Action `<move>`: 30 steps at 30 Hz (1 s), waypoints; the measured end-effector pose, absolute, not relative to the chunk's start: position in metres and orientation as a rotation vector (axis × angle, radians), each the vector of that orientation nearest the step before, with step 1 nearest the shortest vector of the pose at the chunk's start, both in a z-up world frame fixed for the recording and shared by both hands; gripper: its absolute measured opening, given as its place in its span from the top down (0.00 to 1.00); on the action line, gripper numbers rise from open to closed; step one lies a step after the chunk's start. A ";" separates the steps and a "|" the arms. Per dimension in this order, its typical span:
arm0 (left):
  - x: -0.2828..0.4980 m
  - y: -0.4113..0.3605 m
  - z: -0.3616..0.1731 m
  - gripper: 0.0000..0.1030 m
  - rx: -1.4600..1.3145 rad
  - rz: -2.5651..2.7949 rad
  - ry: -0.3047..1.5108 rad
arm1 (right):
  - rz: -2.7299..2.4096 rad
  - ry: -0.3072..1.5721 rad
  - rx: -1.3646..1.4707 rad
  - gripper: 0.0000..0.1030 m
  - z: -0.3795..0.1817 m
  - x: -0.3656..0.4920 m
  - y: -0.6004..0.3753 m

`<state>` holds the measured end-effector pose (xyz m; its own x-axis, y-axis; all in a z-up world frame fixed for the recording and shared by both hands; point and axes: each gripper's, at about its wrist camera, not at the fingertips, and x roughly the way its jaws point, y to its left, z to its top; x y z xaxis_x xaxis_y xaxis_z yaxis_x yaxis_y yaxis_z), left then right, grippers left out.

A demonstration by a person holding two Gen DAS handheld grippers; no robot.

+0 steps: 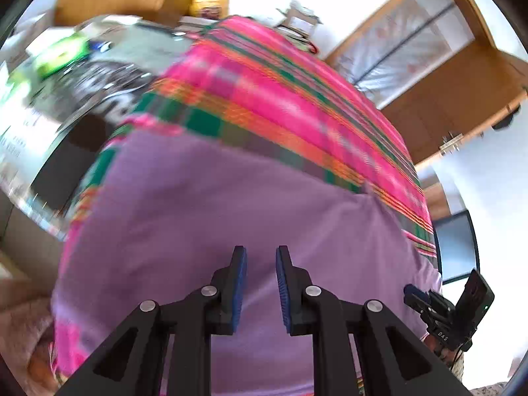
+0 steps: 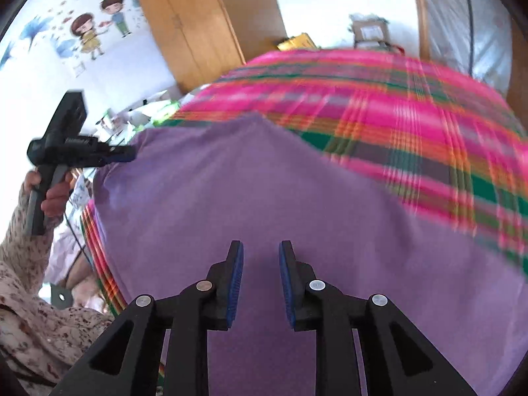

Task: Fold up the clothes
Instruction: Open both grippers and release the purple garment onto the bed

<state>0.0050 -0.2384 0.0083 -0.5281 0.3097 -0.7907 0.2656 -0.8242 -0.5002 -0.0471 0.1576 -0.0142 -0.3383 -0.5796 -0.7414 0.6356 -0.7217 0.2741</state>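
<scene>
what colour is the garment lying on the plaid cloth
Plain purple garment, best seen in the right wrist view, on a pink, green and orange plaid cloth.

A pink plaid cloth [image 2: 396, 109] lies before wooden cabinets [image 2: 198, 23] and a cartoon wall sticker [image 2: 99, 26].

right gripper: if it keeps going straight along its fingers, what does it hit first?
Most likely the purple garment. The right gripper is open with nothing between its pads, and purple fabric fills the view straight ahead; the plaid cloth lies beyond it. The gap down to the fabric is unclear.
</scene>
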 end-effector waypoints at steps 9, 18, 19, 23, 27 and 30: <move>0.040 -0.265 -0.001 0.82 -1.437 2.556 -1.080 | -2.125 0.016 1.089 0.73 -0.008 -0.016 0.155; 0.056 -0.267 -0.004 0.82 -1.389 2.541 -1.115 | -1.849 0.238 0.967 0.62 0.000 0.030 0.083; 0.056 -0.266 -0.003 0.82 -1.392 2.543 -1.106 | -1.841 0.272 0.975 0.61 -0.002 0.032 0.078; 0.056 -0.265 -0.002 0.82 -1.400 2.545 -1.074 | -1.853 0.411 1.002 0.61 -0.014 0.034 0.062; 0.057 -0.266 -0.002 0.82 -1.397 2.535 -1.077 | -1.854 0.440 1.010 0.61 -0.016 0.034 0.061; 0.059 -0.268 -0.003 0.82 -1.392 2.524 -1.087 | -1.879 0.494 1.001 0.72 -0.017 0.039 0.061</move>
